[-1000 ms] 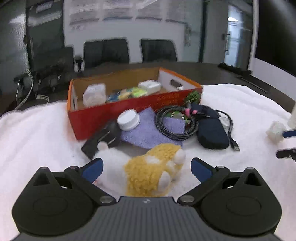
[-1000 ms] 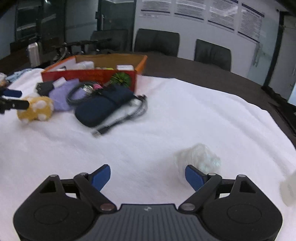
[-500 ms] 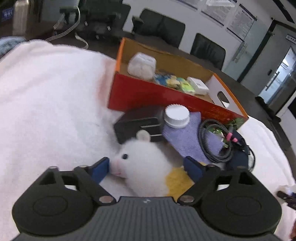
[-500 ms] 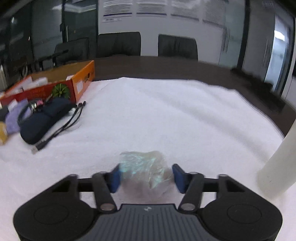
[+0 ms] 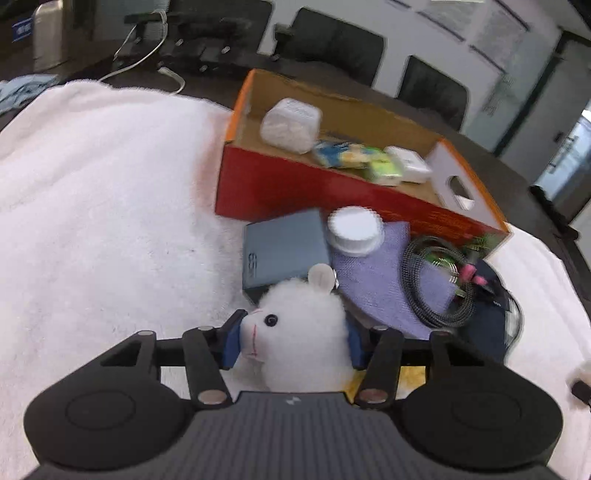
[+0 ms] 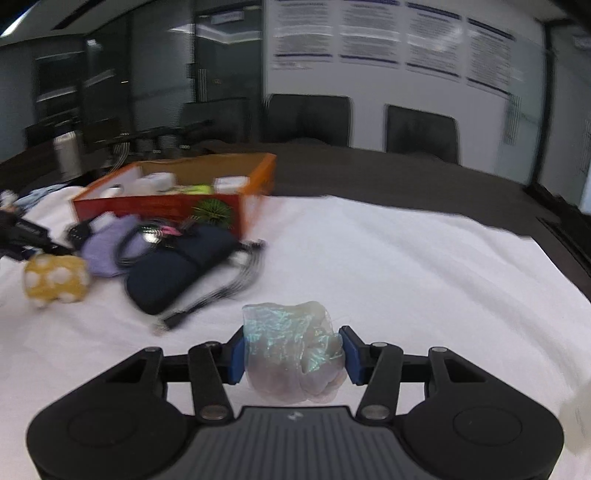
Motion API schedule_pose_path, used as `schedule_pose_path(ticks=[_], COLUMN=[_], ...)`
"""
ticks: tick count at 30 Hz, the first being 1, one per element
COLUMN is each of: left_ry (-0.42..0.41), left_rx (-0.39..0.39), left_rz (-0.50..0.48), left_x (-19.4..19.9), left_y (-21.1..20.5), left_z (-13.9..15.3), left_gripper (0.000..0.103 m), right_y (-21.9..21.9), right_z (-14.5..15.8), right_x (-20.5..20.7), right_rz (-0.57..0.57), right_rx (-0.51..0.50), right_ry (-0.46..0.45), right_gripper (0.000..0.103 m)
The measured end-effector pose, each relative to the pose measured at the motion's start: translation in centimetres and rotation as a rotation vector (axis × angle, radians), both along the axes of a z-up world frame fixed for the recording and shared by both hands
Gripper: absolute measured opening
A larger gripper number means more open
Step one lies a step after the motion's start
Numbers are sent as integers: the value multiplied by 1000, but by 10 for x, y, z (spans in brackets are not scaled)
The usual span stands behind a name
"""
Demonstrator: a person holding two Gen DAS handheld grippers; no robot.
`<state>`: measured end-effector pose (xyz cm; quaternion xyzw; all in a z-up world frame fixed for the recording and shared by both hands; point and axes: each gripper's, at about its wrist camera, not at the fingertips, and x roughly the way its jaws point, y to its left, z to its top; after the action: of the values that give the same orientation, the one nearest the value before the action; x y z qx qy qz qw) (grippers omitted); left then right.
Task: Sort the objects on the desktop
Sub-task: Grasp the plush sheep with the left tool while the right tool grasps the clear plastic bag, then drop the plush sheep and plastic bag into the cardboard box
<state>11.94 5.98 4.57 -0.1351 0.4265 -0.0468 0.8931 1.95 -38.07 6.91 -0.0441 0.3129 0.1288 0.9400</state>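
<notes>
Now that both sets of jaws have closed since a moment ago, the left gripper [image 5: 293, 345] pinching the white plush toy [image 5: 301, 338] and the right gripper [image 6: 291, 356] the crumpled iridescent wrapper [image 6: 293, 350], both look ready to carry across bare white towel [image 6: 406, 266] to the orange box [image 5: 280, 184] near the towel's far edge.

At the top of the frame we see black office chairs [image 6: 308, 118], wall posters [image 6: 373, 35], and at far left a metal flask [image 6: 68, 155].
</notes>
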Motion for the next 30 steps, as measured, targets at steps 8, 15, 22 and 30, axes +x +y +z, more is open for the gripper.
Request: schedule_pose_path(ticks=[8,15,22,30], left_ry=[-78,-226,-352,-204], left_rx=[-21,65,229,339], left_rz=[-186,-294,-273,-336], left_x=[-52,-67,1,131], left_y=[-12,-27,-19,-27], left_z=[38,88,140,121], left_gripper=[53,53,55,55], right_y=[32,65,91,134], right_z=[24,45,92,98], right_x=[2,18,77,202], right_rz=[128,187,183,106], right_rx=[88,139,158,127], right_ry=[18,-11,-76,21], right_gripper=[49,50,50,50])
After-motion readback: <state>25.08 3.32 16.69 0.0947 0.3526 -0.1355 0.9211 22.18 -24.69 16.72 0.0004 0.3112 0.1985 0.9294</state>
